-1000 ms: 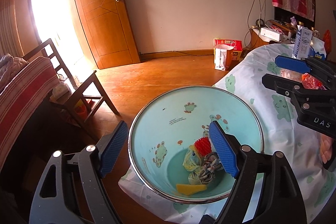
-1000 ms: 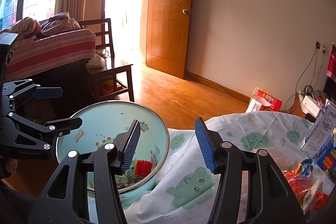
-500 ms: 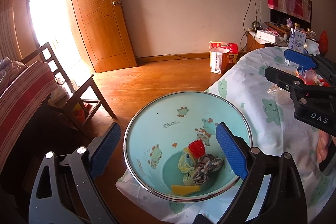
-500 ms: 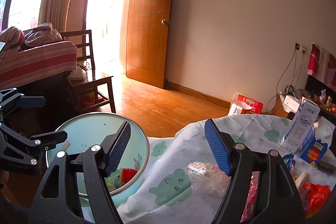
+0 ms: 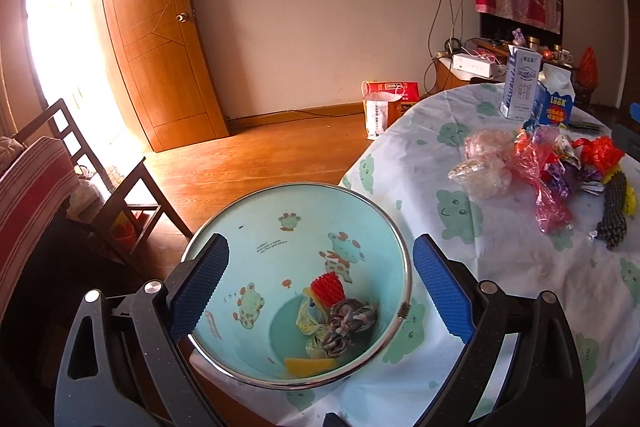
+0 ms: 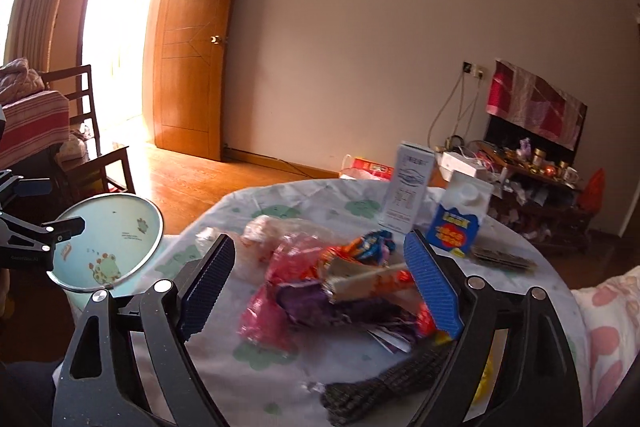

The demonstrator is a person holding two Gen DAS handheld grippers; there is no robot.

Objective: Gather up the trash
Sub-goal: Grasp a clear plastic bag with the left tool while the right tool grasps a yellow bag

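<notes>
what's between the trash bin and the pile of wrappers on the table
Only bare tablecloth separates the trash bin from the pile of wrappers, seen in the left wrist view.

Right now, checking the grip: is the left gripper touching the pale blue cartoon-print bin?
Cannot tell. In the left wrist view the left gripper stands open astride the bin; no gap or contact shows plainly.
</notes>
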